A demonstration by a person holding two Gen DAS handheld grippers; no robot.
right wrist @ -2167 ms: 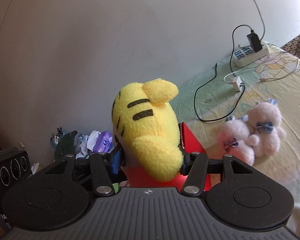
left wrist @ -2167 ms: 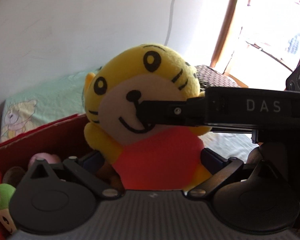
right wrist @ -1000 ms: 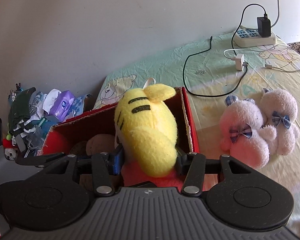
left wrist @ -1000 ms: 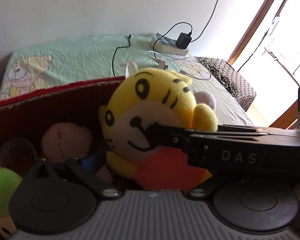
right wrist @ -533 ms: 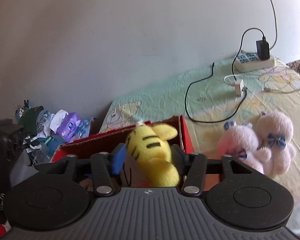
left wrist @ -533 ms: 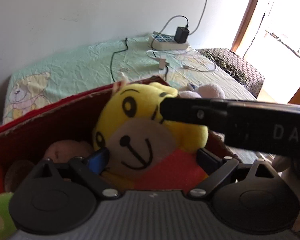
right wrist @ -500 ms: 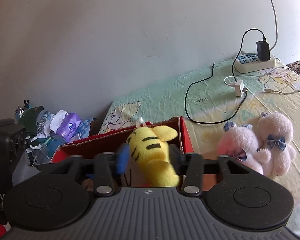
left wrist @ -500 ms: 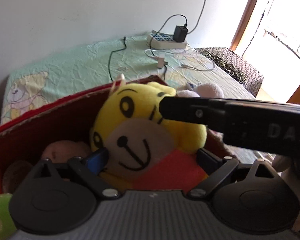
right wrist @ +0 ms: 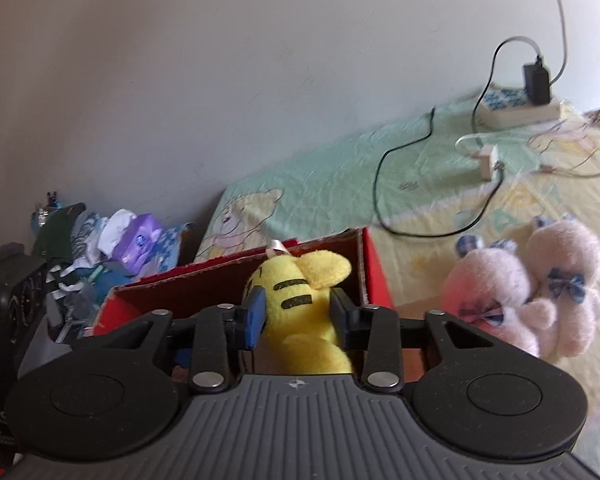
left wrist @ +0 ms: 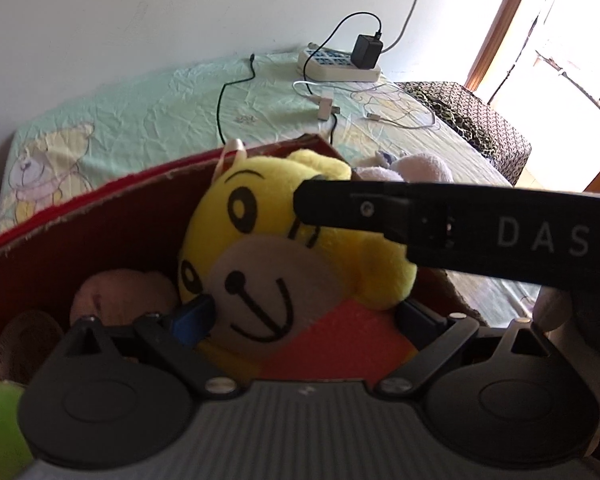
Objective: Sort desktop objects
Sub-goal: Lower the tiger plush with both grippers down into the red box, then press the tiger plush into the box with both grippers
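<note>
Right wrist cam: tiger plush (right wrist: 300, 316) sits in red box (right wrist: 374, 272) w/ my right gripper (right wrist: 296, 314) slack around it, pink bears (right wrist: 524, 288) left outside.

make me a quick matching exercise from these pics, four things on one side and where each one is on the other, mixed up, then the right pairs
Things:
1. yellow tiger plush
2. two pink bears
3. black charger
4. purple tissue pack

Places:
A. plugged into the white power strip
B. in the clutter pile left of the bed
C. inside the red box
D. on the sheet, right of the red box

Pairs: 1-C, 2-D, 3-A, 4-B
</note>
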